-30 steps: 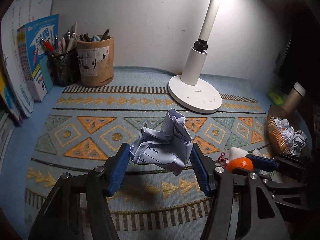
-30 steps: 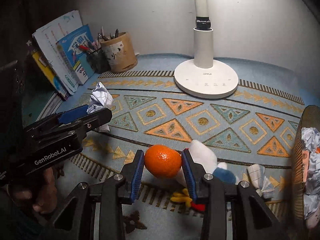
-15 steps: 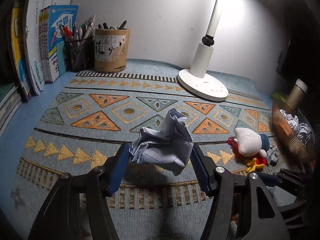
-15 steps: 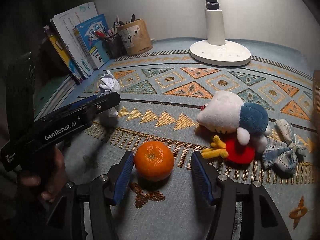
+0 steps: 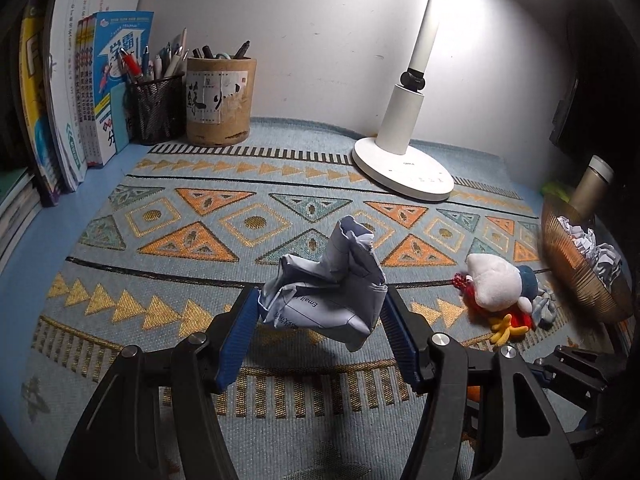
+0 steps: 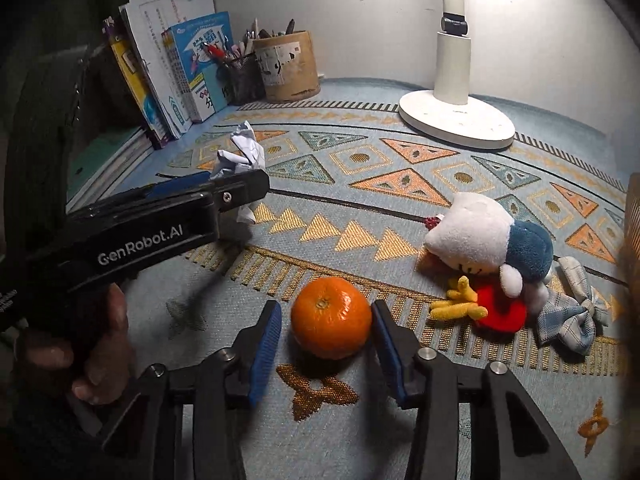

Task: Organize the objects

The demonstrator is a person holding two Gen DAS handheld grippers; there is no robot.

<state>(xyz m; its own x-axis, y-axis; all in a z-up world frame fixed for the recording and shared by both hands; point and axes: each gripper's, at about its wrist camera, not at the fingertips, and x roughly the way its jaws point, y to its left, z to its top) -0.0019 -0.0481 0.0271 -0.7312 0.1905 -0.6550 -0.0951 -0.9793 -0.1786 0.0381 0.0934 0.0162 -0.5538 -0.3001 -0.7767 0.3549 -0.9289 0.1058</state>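
My left gripper (image 5: 320, 320) is shut on a crumpled paper ball (image 5: 326, 290) and holds it above the patterned mat; the ball also shows in the right wrist view (image 6: 240, 152) at the tip of the left gripper (image 6: 224, 184). My right gripper (image 6: 326, 340) is open, its blue pads (image 6: 266, 344) either side of an orange (image 6: 331, 322) that rests on the mat, with gaps on both sides. A plush toy (image 6: 488, 248) lies to the right of the orange, also seen in the left wrist view (image 5: 500, 284).
A ribbed bronze bowl (image 5: 576, 272) with crumpled papers stands at the right edge. A white desk lamp (image 5: 404, 168) stands at the back. A wooden pen cup (image 5: 220, 100), a mesh pen holder (image 5: 156, 108) and upright books (image 5: 80, 92) fill the back left. A plaid bow (image 6: 572, 316) lies by the plush.
My right gripper set the orange down near the mat's front edge and opened. My left gripper kept hold of the paper ball and pulled back toward the front.
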